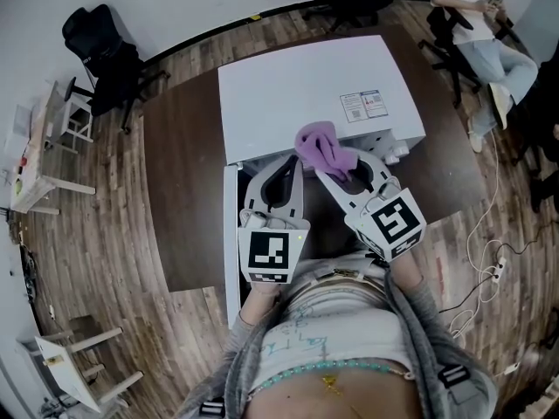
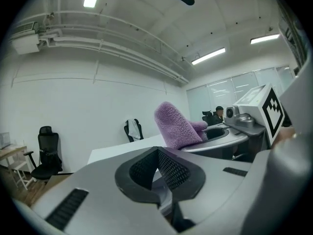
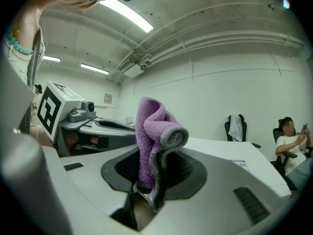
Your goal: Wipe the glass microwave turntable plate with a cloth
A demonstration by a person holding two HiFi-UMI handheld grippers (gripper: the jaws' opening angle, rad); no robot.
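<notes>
The dark desk filled the middle of the head view, and the white microwave sat on it at my twelve o'clock. A white panel ran toward me at its seven o'clock corner; I took that for the open door.

Both grippers were up in front of the microwave, pointing at twelve. My left gripper was clenched on nothing, pads together, empty. My right gripper was clamped on the purple cloth, which stood up out of the jaws in a folded lump and flopped over at the top. From my left gripper, the cloth sat at two o'clock.

The glass turntable plate? No view showed it. My guess was that it lay inside the microwave, under the lid line and below both grippers.

So the step was getting cloth to glass, and no wiping had begun. To do it well, I reckoned I should keep the right clamp firm, go in low through the opening, and lead with the loose fold rather than the hard jaw tips. The plate would likely spin on its ring, so the left gripper ought to steady its rim.
</notes>
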